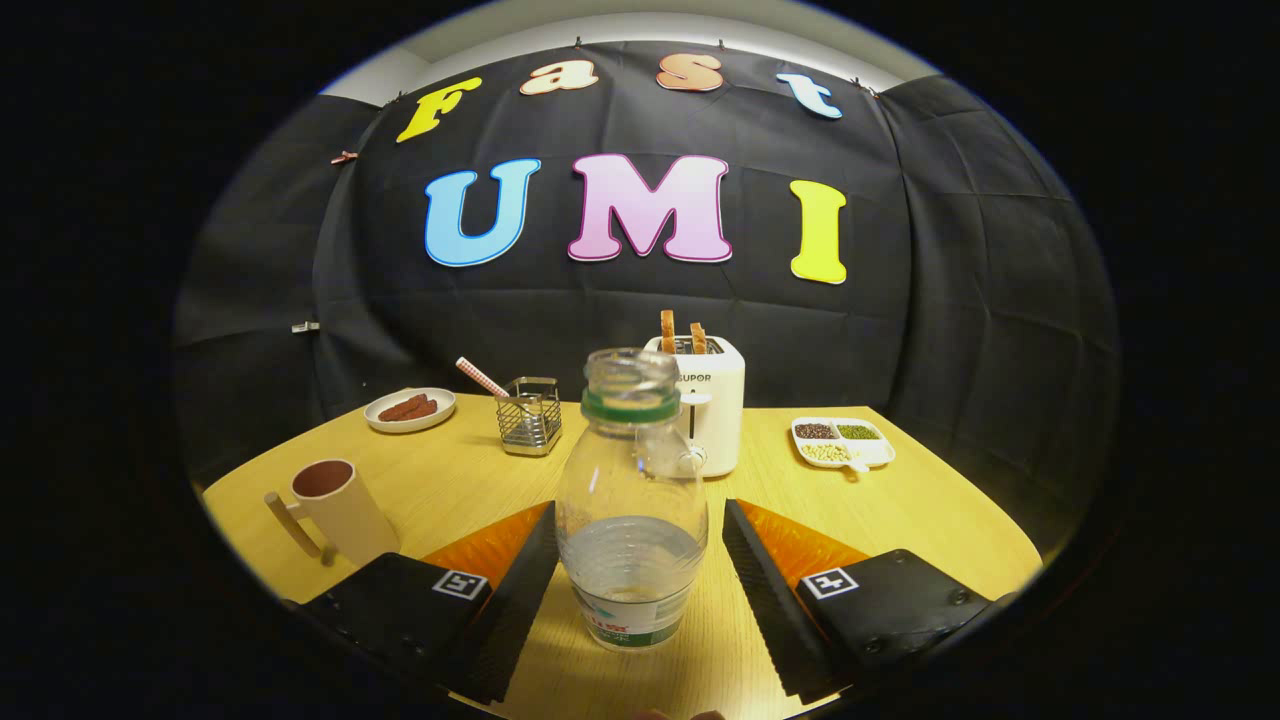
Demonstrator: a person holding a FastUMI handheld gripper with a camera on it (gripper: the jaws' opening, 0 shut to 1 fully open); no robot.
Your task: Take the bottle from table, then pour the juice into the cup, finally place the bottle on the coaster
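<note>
The gripper (640,580) is spread wide around the open bottle (632,500) — ready to squeeze it. The cup (338,508) waits beside it on the table (900,510) for pouring.

Low fisheye view from the gripper (640,560), close over the table (900,520), facing the toaster (705,400) beyond.

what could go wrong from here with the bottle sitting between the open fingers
1. The bottle has no cap, so a hard or off-centre squeeze by the gripper, now open with gaps on both sides, could tip it and spill the liquid.
2. The toaster and wire basket stand just beyond, so a forward nudge could knock the bottle into them.
3. The cup sits off to the left, so the carry may slosh.
</note>
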